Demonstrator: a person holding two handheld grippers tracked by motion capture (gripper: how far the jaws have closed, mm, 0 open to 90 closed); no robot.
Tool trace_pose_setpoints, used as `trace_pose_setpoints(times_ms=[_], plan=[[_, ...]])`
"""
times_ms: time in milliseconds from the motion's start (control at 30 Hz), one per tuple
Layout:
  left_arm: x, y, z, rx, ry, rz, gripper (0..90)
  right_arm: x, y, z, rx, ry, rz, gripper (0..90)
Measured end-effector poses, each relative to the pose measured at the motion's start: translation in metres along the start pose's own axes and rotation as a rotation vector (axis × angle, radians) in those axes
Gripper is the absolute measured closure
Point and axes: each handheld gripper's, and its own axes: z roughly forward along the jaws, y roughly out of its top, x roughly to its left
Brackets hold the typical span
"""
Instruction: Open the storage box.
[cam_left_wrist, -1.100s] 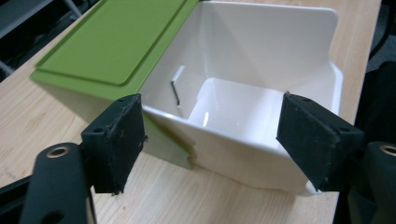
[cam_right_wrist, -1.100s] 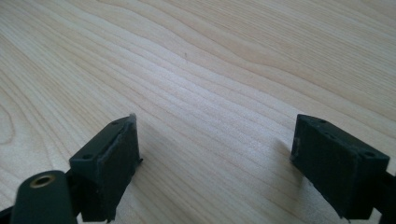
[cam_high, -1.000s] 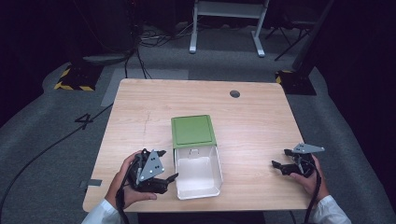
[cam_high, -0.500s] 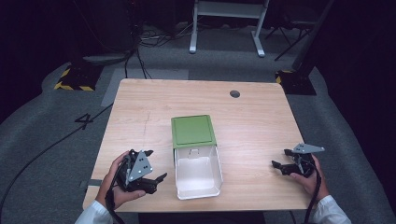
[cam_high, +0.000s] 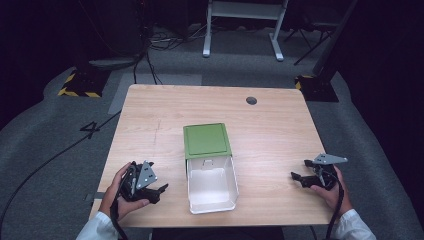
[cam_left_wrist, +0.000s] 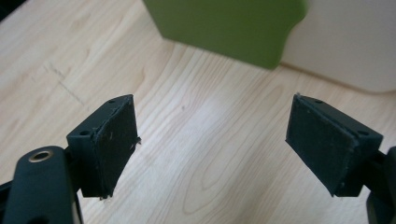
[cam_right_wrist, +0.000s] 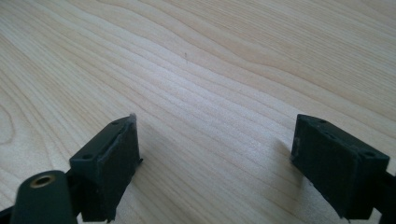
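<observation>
A person is sitting at a light wooden table (cam_high: 270, 130), with both forearms coming in from the near edge and a black two-jaw gripper in each hand. In the middle of the table, toward the near side, an open white rectangular plastic box (cam_high: 211, 183) is lying with its green square lid (cam_high: 207, 140) folded flat on the tabletop behind it, the two joined along one edge.

The left gripper (cam_high: 159, 190) is resting low at the near left of the table, held in the person's left hand (cam_high: 116, 192), and is pointing toward the white box, which is lying just beside it without touching. Its jaws are standing wide apart with nothing between them, having just been opening a little further. In the left gripper view, the left gripper (cam_left_wrist: 212, 144) is looking across bare wood at a corner of the green lid (cam_left_wrist: 229, 28) and the white box wall (cam_left_wrist: 350, 42) ahead.

The right gripper (cam_high: 295, 177) is sitting at the near right of the table in the person's right hand (cam_high: 332, 192), well apart from the box and pointing toward it. In the right gripper view, the right gripper (cam_right_wrist: 215, 154) is showing its jaws spread open over bare wood grain, holding nothing.

A small dark round hole (cam_high: 251, 100) is showing near the far edge of the table.
</observation>
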Motion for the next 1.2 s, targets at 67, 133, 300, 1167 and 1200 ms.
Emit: trace_pose_setpoints(times_ms=[67,133,300,1167,1200], plan=[[0.004,-0.006,0.003,0.013,0.002,-0.011,17.1,0.000,0.000,0.000,0.000,0.000,-0.001,15.4],[0.008,-0.012,0.006,0.022,0.001,-0.030,17.3,0.000,0.000,0.000,0.000,0.001,-0.001,15.5],[0.012,-0.024,0.011,0.047,-0.007,-0.070,17.2,0.000,0.000,0.000,0.000,0.001,-0.001,15.4],[0.027,-0.064,0.015,0.044,-0.029,-0.307,15.1,0.000,0.000,0.000,0.001,-0.002,0.001,15.5],[0.027,-0.064,0.015,0.044,-0.030,-0.307,15.1,0.000,0.000,0.000,0.001,-0.003,0.002,15.5]])
